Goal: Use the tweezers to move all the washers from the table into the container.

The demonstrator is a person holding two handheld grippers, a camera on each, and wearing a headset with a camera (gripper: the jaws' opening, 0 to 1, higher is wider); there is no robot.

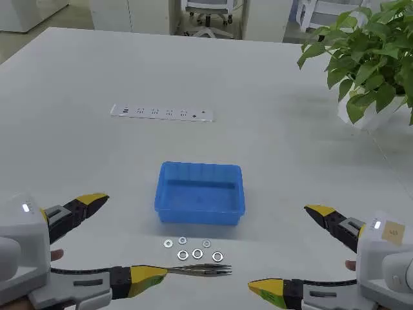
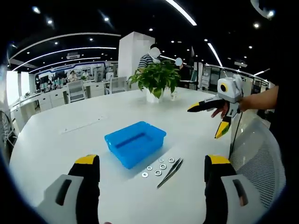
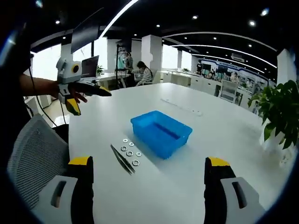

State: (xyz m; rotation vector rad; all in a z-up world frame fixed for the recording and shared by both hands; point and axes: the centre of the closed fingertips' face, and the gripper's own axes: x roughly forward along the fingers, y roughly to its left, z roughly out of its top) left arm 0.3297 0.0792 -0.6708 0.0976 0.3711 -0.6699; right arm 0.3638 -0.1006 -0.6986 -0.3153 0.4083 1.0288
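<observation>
Open-plan office: desks [image 3: 205,83], swivel chair [image 1: 208,16]

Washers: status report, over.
Left claw and right claw open, empty. Six washers on table, tweezers beside them, untouched. Container empty. Path clear.

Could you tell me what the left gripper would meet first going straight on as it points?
Probably the washers, with the tweezers close beside them, before the blue container. Depth is unclear, though: the left gripper may be high enough to pass over them.
</observation>
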